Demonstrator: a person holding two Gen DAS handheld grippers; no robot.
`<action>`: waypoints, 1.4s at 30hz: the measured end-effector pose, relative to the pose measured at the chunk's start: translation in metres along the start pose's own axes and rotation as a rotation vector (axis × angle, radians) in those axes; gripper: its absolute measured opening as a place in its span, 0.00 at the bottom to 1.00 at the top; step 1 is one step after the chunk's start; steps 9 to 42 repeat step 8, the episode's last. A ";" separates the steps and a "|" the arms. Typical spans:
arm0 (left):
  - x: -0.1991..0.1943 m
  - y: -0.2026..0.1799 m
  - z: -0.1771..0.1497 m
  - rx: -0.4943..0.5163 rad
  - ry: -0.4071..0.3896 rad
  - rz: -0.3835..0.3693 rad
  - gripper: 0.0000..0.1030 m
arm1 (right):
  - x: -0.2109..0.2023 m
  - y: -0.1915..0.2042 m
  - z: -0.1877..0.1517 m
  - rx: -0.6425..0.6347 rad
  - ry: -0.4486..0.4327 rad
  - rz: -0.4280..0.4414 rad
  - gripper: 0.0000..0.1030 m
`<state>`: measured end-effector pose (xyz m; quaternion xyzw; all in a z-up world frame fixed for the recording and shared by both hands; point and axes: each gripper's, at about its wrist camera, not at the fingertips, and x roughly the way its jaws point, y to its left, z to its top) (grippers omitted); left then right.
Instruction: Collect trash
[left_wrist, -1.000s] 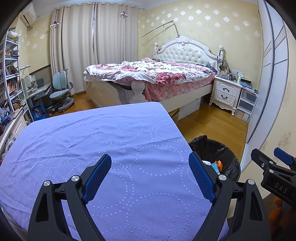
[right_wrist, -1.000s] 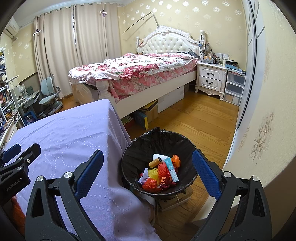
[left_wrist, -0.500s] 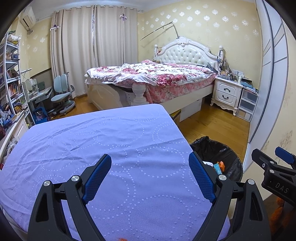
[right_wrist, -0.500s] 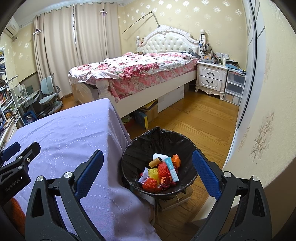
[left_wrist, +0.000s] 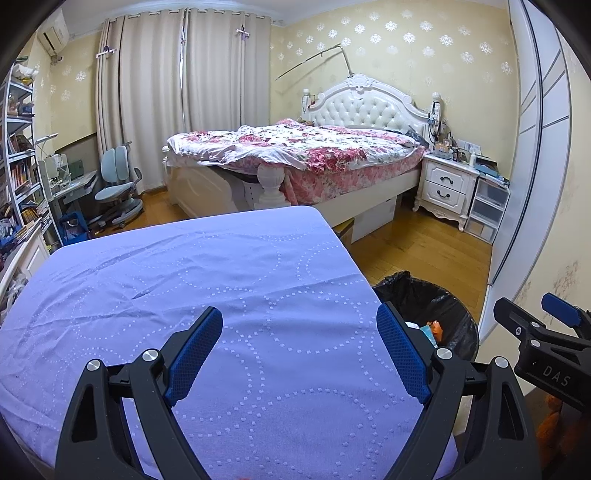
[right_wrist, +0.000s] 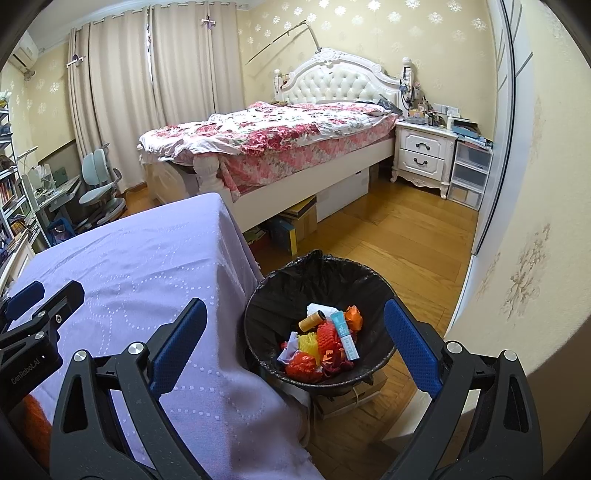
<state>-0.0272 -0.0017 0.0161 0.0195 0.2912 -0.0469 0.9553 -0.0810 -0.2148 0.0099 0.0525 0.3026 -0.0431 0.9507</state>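
Both tools released, empty: left tool over surface; right tool frames trash bin at 12 o'clock

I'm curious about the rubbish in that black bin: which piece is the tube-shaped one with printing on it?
The light blue and white tube, lying lengthwise across the pile in the bin. The other pieces around it are red, orange and yellow.

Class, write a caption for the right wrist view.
Open right gripper hangs above a black-lined bin of colourful trash.
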 end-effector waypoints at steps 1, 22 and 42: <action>0.001 0.002 -0.001 0.000 0.003 0.005 0.83 | 0.000 0.002 -0.001 -0.003 0.001 0.002 0.92; 0.018 0.032 -0.005 -0.031 0.058 0.078 0.83 | 0.015 0.021 0.006 -0.041 0.022 0.037 0.92; 0.018 0.032 -0.005 -0.031 0.058 0.078 0.83 | 0.015 0.021 0.006 -0.041 0.022 0.037 0.92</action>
